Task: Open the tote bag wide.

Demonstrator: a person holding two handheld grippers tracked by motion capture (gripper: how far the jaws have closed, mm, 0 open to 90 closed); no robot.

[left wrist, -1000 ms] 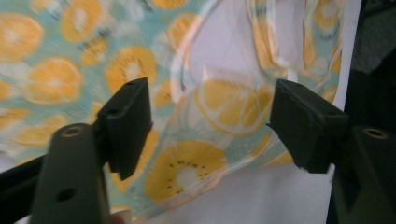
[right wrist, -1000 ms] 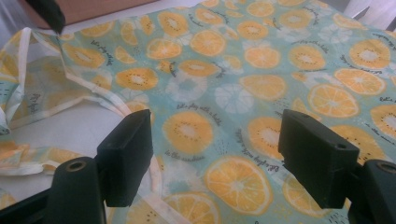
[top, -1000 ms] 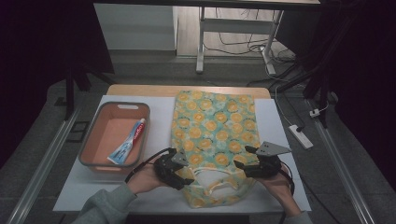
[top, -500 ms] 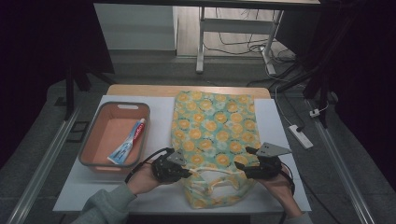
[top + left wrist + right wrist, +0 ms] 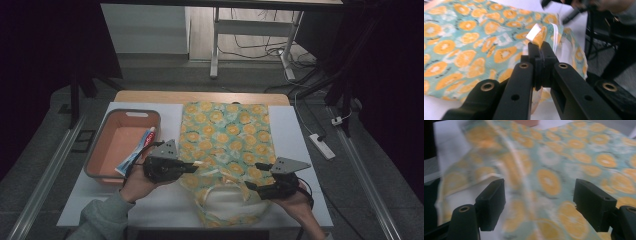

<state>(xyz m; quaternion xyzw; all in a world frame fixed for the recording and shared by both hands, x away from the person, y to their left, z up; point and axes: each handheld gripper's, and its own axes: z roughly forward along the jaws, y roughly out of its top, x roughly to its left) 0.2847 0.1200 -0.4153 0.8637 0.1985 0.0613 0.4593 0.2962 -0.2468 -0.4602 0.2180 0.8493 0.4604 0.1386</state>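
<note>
A teal cloth bag with an orange-slice print lies flat on the white table top, its mouth towards the person. My left gripper is shut on the left edge of the bag's mouth. In the left gripper view the black jaws pinch the cloth beside a pale strap and hold it raised off the table. My right gripper is at the right side of the mouth. Its jaws stand wide open over the printed cloth, which is blurred, and do not press it.
An orange tray sits left of the bag with a toothpaste tube inside, close to my left hand. A white power strip lies on the floor beyond the table's right edge. A desk frame stands behind the table.
My left gripper closed on the edge of the bag's mouth and lifted it up. The mouth of the bag has pulled open a little. My right gripper shifted slightly and stays open.
</note>
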